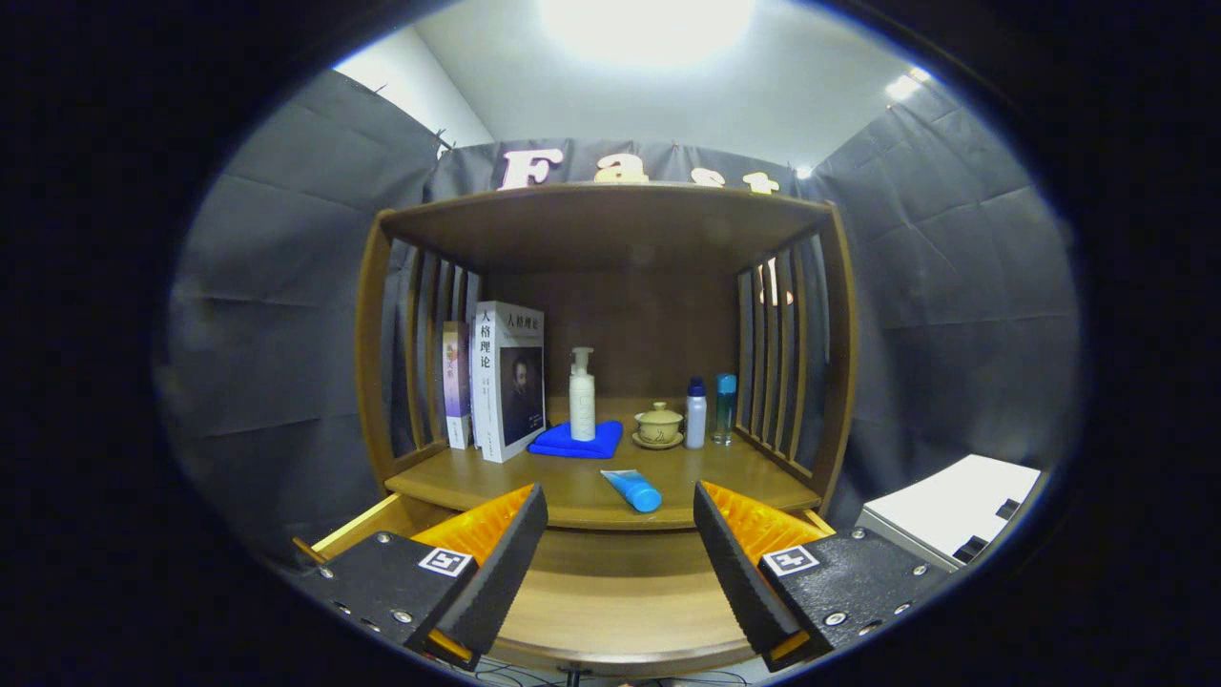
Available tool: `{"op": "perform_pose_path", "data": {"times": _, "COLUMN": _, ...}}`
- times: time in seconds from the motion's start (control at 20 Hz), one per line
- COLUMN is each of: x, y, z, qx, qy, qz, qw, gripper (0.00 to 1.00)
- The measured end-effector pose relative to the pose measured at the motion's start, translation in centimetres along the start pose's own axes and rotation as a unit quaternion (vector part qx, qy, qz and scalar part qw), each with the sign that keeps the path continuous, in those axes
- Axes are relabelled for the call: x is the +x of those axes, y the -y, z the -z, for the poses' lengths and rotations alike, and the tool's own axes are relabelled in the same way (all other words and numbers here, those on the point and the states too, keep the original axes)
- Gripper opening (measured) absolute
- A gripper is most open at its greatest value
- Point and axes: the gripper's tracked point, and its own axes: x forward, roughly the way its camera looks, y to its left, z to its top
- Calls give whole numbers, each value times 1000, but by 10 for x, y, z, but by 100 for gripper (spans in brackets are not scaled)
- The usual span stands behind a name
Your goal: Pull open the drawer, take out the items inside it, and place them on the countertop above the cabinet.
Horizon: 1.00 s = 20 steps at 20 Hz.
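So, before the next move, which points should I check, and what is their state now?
1. Drawer pulled open: ok, its bottom lies between and below the fingers.
2. Gripper free: ok, the fingers are wide apart and hold nothing.
3. Tube on the countertop: ok, it lies just ahead of the fingers, near the front edge.
4. More items left in the drawer: cannot tell, the visible part is bare, but the fingers hide both sides.
5. Room on the countertop: ok, bare wood either side of the tube, in front of the books and cup.
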Motion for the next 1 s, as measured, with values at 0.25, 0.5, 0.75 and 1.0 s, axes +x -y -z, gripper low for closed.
{"op": "perform_pose_path", "data": {"times": 0.25, "x": -39, "y": -7, "z": 17, "qx": 17, "qy": 27, "qz": -11, "qw": 999, "gripper": 95}}
{"op": "perform_pose_path", "data": {"times": 0.5, "x": -70, "y": -12, "z": 65, "qx": 35, "qy": -9, "qz": -6, "qw": 999, "gripper": 95}}
{"op": "perform_pose_path", "data": {"times": 0.75, "x": -88, "y": -23, "z": 99, "qx": 36, "qy": -37, "qz": -20, "qw": 998, "gripper": 95}}
{"op": "perform_pose_path", "data": {"times": 1.0, "x": -89, "y": -28, "z": 137, "qx": 28, "qy": -83, "qz": -22, "qw": 996, "gripper": 95}}
